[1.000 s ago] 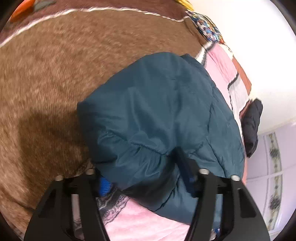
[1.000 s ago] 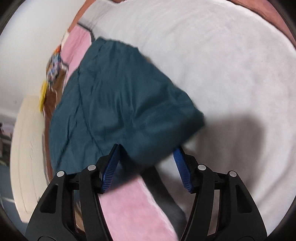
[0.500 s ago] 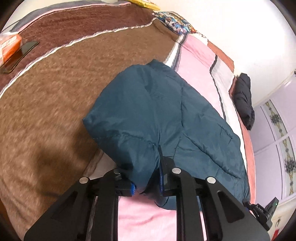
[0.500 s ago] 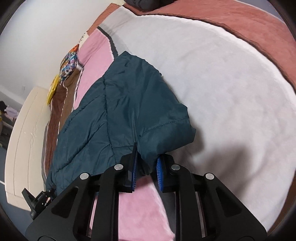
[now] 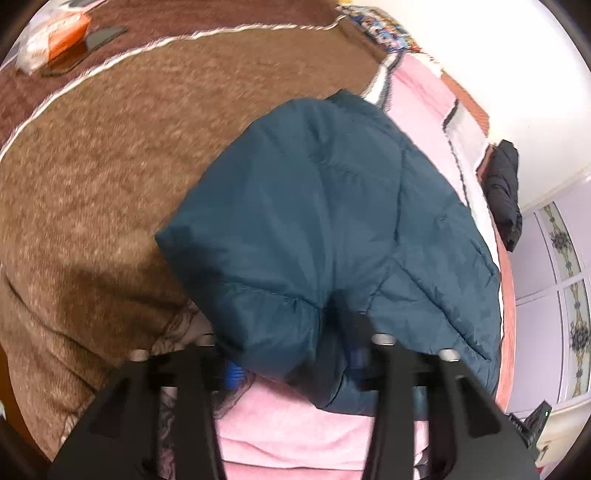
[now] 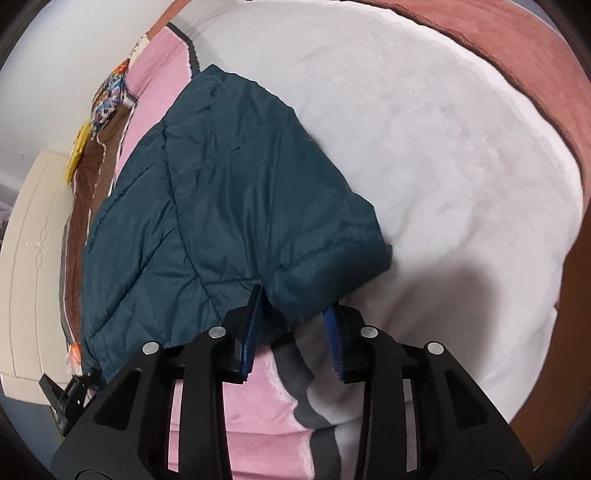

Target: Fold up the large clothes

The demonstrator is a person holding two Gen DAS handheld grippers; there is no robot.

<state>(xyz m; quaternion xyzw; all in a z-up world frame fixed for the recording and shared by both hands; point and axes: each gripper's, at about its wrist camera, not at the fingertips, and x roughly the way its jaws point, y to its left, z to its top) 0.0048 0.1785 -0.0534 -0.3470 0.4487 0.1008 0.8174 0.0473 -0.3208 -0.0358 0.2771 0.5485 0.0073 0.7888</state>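
A teal quilted jacket (image 5: 325, 221) lies folded on the bed, across the brown and pink panels of the blanket. My left gripper (image 5: 291, 354) sits at its near folded edge. Its jaws are opening, and the puffy fabric bulges between them and hides the fingertips. In the right wrist view the jacket (image 6: 221, 192) stretches away toward the upper left. My right gripper (image 6: 293, 314) is at a stitched sleeve cuff (image 6: 325, 258). Its jaws are opening too, and the cuff hangs loosely between the blue pads (image 6: 249, 332).
The blanket (image 5: 110, 166) has brown, pink and white panels (image 6: 424, 147). An orange packet (image 5: 59, 29) and a dark phone (image 5: 103, 35) lie at the far left. A black garment (image 5: 504, 192) rests at the far right edge. A cream panel (image 6: 33, 258) stands beside the bed.
A second ago both grippers stood wide around the jacket's edges. Half a second ago both were shut on the fabric. Now both have spread again, with the cloth loose between their jaws.
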